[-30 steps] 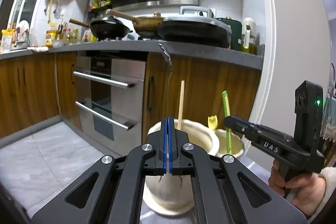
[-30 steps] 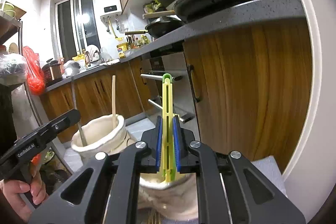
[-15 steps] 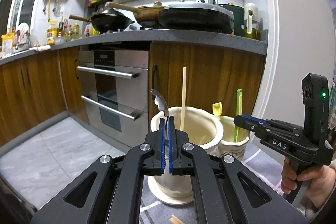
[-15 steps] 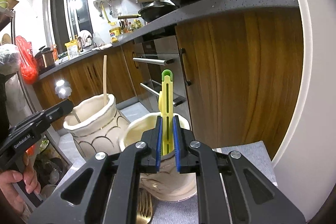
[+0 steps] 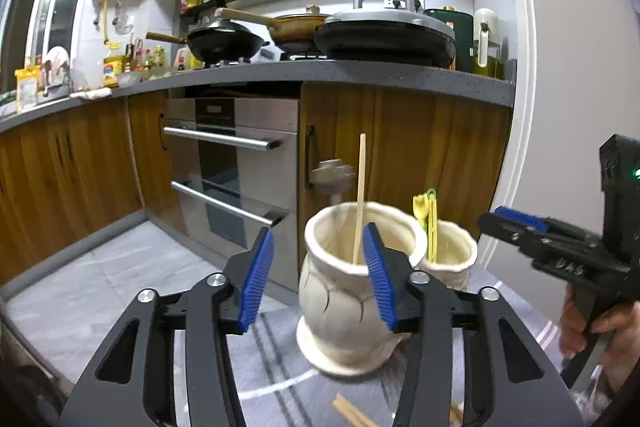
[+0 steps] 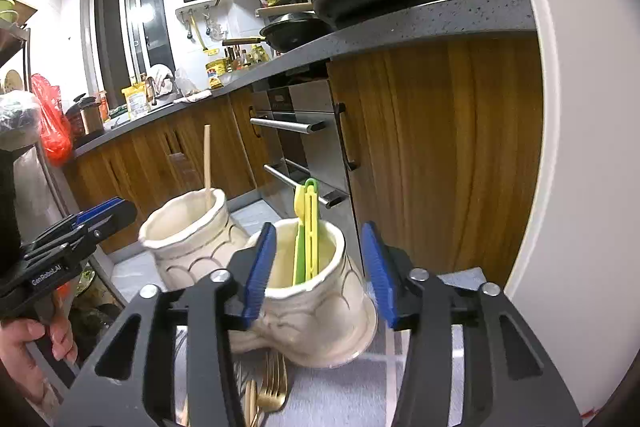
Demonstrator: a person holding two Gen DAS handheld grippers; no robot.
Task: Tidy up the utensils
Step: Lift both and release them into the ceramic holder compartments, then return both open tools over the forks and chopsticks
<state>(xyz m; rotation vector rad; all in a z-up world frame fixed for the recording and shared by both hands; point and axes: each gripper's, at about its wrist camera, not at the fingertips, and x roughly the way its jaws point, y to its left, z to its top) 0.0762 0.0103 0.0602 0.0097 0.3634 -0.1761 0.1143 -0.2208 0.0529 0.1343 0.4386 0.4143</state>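
The right tool (image 6: 318,271) is sitting wide open around a cream pot (image 6: 320,315), holding nothing. A green stick (image 6: 311,227) and a yellow one (image 6: 299,231) are standing in the pot. At ten o'clock, a second pot (image 6: 188,239) is holding a wooden stick (image 6: 207,163). Gold forks (image 6: 272,383) are lying at six o'clock on the table (image 6: 344,395).

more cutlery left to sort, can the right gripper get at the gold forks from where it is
Probably yes. The right gripper is open and empty, and the gold forks lie on the cloth just below it. The smaller jar stands right behind them, so it would likely have to dip down in front of that.
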